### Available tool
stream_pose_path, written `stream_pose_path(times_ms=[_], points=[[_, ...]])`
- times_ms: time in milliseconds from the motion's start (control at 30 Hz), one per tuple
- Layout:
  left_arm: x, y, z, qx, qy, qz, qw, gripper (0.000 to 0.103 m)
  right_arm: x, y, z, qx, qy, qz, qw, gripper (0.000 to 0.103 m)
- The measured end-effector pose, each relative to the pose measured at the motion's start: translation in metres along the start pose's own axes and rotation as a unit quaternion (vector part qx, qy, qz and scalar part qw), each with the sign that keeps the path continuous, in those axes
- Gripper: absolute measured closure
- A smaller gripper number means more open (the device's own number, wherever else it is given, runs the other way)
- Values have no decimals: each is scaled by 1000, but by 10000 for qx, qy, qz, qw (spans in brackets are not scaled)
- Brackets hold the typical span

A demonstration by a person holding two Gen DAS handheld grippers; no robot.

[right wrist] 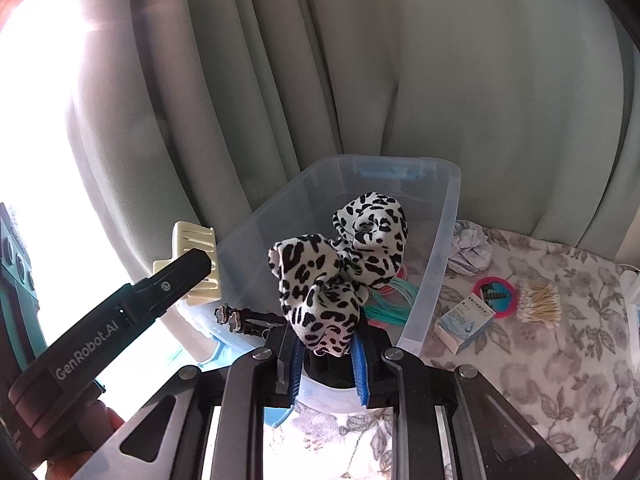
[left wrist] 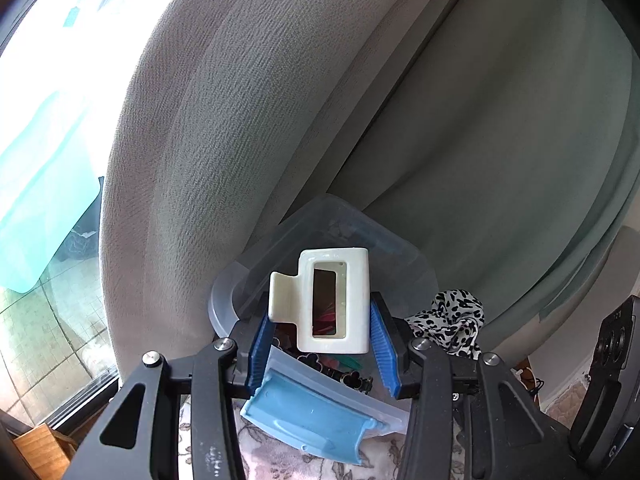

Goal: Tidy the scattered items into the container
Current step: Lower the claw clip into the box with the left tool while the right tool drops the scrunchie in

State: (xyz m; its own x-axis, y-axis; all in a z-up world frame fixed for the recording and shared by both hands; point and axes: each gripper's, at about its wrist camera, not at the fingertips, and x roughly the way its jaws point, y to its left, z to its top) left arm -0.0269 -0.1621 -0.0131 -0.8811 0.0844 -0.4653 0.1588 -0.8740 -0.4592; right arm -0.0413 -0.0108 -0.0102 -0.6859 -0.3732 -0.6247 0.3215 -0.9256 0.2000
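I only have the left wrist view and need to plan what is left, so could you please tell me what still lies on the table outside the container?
Observer: On the floral cloth to the right of the container lie a crumpled tissue, a small box, a pink round case and a pile of cotton swabs.
Operator: What is the right gripper holding?
Observer: The right gripper is shut on a leopard-print scrunchie, above the container's near end.
Operator: Anything already inside?
Observer: Teal and pink hair ties lie on the container's bottom.
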Motion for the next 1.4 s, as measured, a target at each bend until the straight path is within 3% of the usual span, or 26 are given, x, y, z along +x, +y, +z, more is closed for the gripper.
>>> stream_pose_path(times_ms=[200,567,1400], points=[[15,0,-2,15,101,11,9999,56,9,-5,3,174,215,283,9992,81],[40,3,-11,-84,234,6,9997,56,25,-13,0,197,360,400,9984,80],[59,-11,-29,-6,265,-15,9996,56,36,-5,14,12,633,237,9977,78]])
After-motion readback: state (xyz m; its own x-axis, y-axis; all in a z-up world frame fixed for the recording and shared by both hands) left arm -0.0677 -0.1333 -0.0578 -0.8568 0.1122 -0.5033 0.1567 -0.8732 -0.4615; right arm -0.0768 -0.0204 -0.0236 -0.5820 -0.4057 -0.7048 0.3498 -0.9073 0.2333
